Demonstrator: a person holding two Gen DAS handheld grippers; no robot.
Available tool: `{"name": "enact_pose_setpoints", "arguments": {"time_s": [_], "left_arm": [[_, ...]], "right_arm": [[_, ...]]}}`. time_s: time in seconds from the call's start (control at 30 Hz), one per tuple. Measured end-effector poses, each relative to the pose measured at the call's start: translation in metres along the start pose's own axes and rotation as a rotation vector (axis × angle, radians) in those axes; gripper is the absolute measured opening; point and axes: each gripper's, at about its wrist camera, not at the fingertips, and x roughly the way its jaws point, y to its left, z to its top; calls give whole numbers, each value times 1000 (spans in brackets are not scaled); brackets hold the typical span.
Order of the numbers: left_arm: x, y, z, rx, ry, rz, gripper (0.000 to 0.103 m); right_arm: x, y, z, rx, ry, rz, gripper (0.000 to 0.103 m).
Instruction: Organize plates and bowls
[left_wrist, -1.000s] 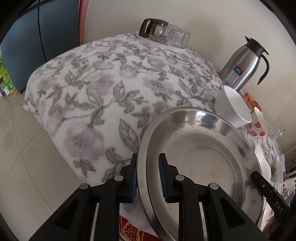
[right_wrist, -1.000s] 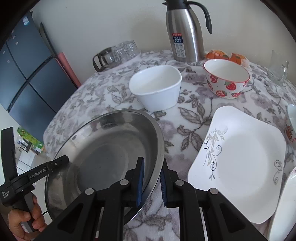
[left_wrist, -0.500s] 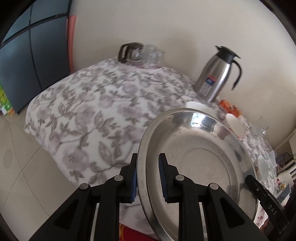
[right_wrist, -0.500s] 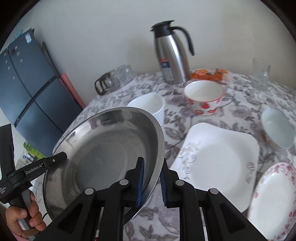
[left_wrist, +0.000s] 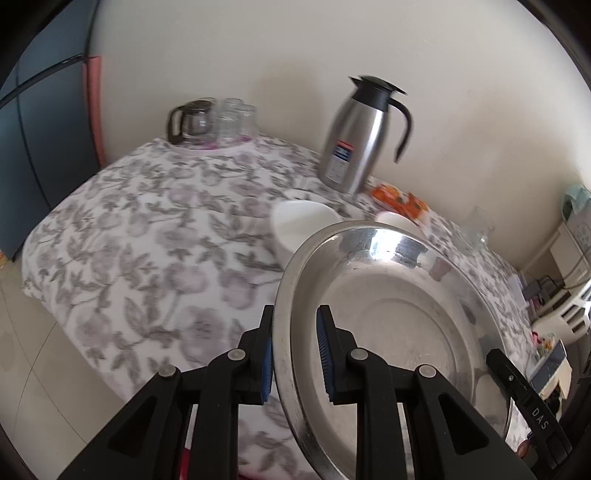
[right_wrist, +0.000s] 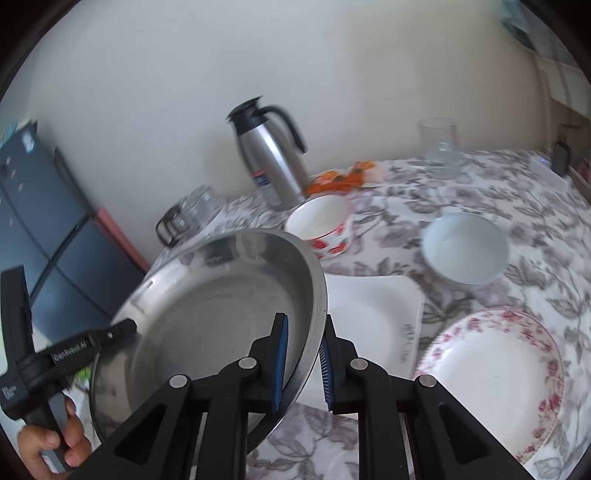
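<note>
Both grippers hold one large steel plate (left_wrist: 399, 325) above the table, each shut on an opposite rim. My left gripper (left_wrist: 294, 356) clamps its left rim. My right gripper (right_wrist: 301, 360) clamps the right rim of the plate (right_wrist: 207, 317). On the table lie a white square plate (right_wrist: 369, 317), a pink-flowered round plate (right_wrist: 491, 376), a pale blue bowl (right_wrist: 465, 247), a strawberry bowl (right_wrist: 321, 225) and a white bowl (left_wrist: 299, 221).
A steel thermos jug (right_wrist: 269, 158) stands at the back by an orange packet (right_wrist: 343, 177). A glass pot and tumblers (left_wrist: 210, 120) sit at the far left corner, a drinking glass (right_wrist: 437, 147) at the back right. The flowered tablecloth (left_wrist: 147, 240) drops to the floor on the left.
Both grippers have lifted the steel plate higher and carried it rightward. More of the right side of the table has come into view.
</note>
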Motion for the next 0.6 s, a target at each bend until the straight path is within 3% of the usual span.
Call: {"name": "enact_pose_setpoints", "arguments": {"time_s": [0.3, 0.6], "left_arm": [[24, -63, -5, 47, 45, -34, 22], [57, -87, -10, 20, 111, -45, 22]], "right_arm": [[-13, -55, 1, 123, -40, -92, 18], [-4, -81, -1, 155, -12, -168, 19]]}}
